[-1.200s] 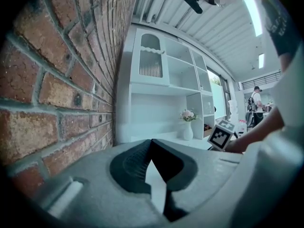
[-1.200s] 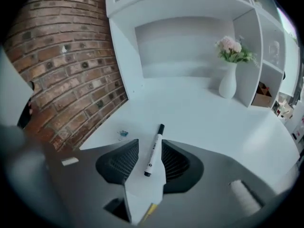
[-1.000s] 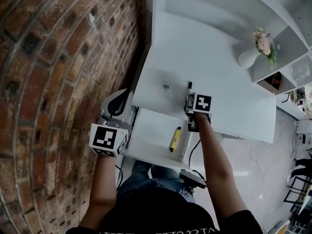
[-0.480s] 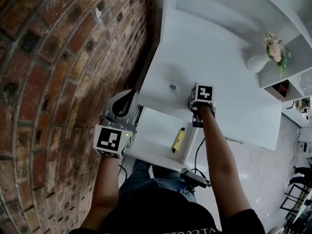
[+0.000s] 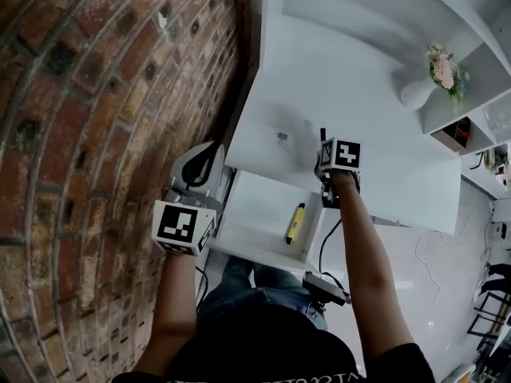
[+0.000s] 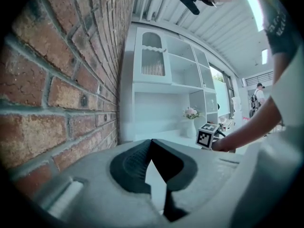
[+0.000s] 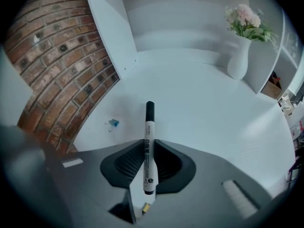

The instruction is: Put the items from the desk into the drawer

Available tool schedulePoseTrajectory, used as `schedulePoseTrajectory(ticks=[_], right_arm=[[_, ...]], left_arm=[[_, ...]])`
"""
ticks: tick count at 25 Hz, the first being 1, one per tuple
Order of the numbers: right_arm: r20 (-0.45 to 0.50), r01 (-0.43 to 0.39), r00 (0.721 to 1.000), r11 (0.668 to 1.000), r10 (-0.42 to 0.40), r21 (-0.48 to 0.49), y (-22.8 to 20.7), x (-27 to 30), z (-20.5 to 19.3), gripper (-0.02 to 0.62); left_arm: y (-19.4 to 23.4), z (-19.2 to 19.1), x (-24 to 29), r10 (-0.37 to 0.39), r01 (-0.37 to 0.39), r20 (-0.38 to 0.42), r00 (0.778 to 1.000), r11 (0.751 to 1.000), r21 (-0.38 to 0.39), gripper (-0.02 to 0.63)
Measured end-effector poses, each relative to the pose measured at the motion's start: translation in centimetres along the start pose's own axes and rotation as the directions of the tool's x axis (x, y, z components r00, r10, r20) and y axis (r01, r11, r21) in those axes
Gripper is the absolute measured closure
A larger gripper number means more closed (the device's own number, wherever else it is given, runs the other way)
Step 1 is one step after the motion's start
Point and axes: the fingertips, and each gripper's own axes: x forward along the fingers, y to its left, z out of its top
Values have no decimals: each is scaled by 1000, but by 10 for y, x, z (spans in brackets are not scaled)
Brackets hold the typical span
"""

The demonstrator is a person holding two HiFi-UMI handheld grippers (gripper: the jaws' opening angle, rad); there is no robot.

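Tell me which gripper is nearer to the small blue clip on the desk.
Right. The right gripper, holding a marker, is above the desk just beside the blue clip; the left gripper is off the desk, near the brick wall.

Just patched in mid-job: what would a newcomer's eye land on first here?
First, the white whiteboard marker with a black cap, clamped in the right gripper over the white desk. Next, a yellow highlighter pen lying in the open white drawer. A small blue binder clip sits on the desk near the red brick wall.
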Motion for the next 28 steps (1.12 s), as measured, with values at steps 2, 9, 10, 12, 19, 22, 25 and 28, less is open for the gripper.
schedulePoseTrajectory(ticks=[2, 9, 10, 12, 19, 22, 25, 28], right_arm=[[36, -24, 999, 1000, 24, 9, 5, -17, 0, 515], [191, -52, 981, 998, 45, 35, 19, -82, -8, 515], [216, -54, 975, 998, 43, 43, 20, -92, -10, 515], [267, -52, 963, 997, 35, 59, 23, -110, -15, 515], [373, -37, 928, 992, -10, 121, 30, -150, -46, 515], [370, -43, 929, 989, -11, 138, 34, -150, -61, 515], [347, -48, 938, 987, -9, 156, 41, -145, -83, 515], [309, -58, 951, 983, 2, 174, 48, -132, -106, 515]], left_arm=[[-2, 2, -2, -10, 10, 9, 1000, 1000, -5, 606], [-13, 7, -5, -57, 58, 47, 997, 998, -21, 606], [-14, 7, -6, -63, 64, 52, 997, 998, -23, 606], [-17, 7, -7, -76, 78, 61, 995, 997, -26, 606], [-28, 6, -10, -133, 135, 65, 989, 990, -28, 606], [-33, 1, -8, -159, 161, 57, 986, 987, -31, 606], [-38, -9, -7, -185, 187, 37, 982, 982, -35, 606], [-41, -24, -5, -200, 201, 12, 980, 978, -49, 606]])
